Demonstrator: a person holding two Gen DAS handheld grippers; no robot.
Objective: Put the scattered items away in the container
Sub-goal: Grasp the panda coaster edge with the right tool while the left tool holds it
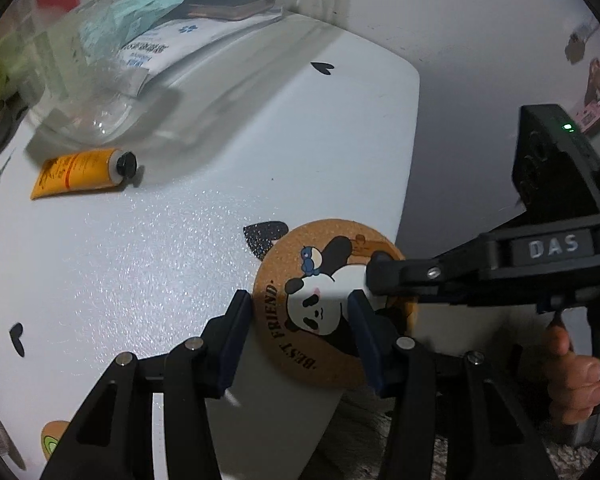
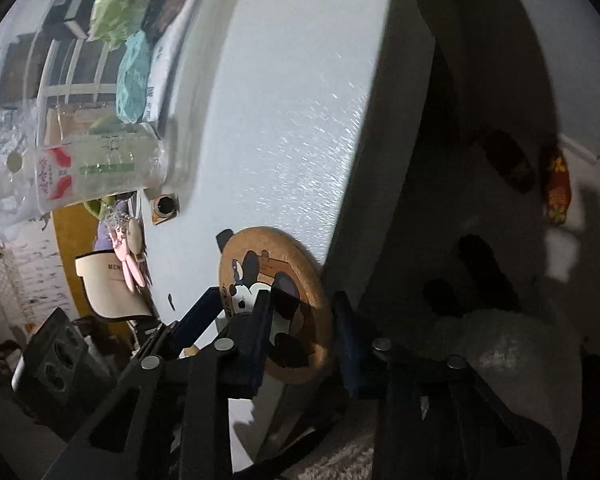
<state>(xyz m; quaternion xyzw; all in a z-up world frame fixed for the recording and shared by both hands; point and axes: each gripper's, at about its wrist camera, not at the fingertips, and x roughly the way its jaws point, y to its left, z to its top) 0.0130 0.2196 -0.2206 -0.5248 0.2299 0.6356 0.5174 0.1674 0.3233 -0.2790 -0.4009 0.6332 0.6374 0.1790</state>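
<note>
A round cork coaster with a panda print overhangs the white table's right edge; it also shows in the right wrist view. My left gripper is open, its blue pads on either side of the coaster's left part. My right gripper is open around the coaster's edge, one finger over it and one beyond the table edge; its fingertip rests on the coaster in the left wrist view. A clear plastic container holding packets stands at the far left. An orange tube lies beside it.
A dark book and a white pouch lie behind the container. Black heart stickers mark the tabletop. A cup and small trinkets lie near the table's far side. Carpet lies below the edge.
</note>
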